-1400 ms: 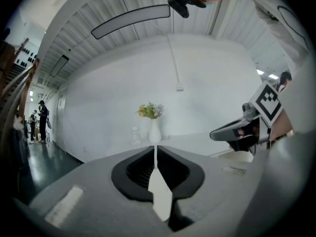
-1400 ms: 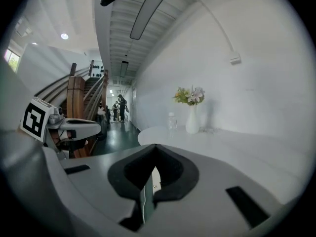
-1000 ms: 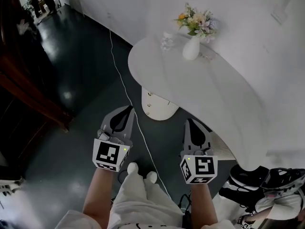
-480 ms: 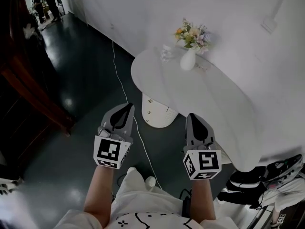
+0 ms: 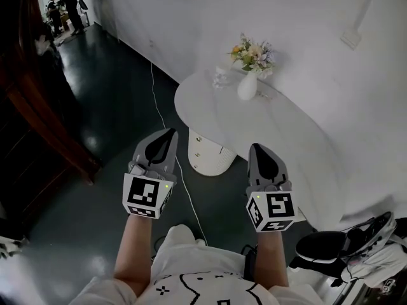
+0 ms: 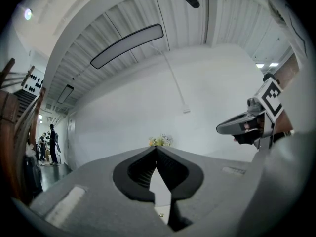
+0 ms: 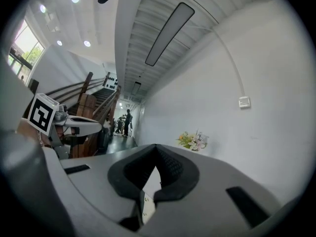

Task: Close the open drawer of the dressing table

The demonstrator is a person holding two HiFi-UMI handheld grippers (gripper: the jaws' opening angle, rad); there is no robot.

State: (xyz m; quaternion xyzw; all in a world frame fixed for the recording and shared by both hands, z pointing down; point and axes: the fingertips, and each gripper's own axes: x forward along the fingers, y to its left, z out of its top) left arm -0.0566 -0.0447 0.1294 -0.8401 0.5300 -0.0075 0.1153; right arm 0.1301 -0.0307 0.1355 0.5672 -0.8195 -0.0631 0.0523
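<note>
- The dark, shiny floor [image 5: 108, 100] filled the left part of the head view.
- The white dressing table [image 5: 289, 138] stood against a white wall [image 5: 191, 18], and its worktop had a rounded left end.
- The drawer [image 5: 206, 157] stuck out from under the near left end of the worktop. It was open, and small knobs showed on its rounded white front.
- The left gripper [image 5: 168, 133] was held over the floor, just left of the drawer. Its fingers were pressed together with nothing between them.
- The right gripper [image 5: 257, 147] was held near the front edge of the worktop, just right of the drawer. Its fingers were also pressed together and empty.
- Neither gripper touched the drawer.
- A white vase [image 5: 247, 86] with flowers [image 5: 254, 51] stood at the back edge of the worktop, near its left end.
- A small clear object [image 5: 220, 77] stood just left of the vase.
- A thin white cable [image 5: 158, 103] ran over the floor toward the drawer.
</note>
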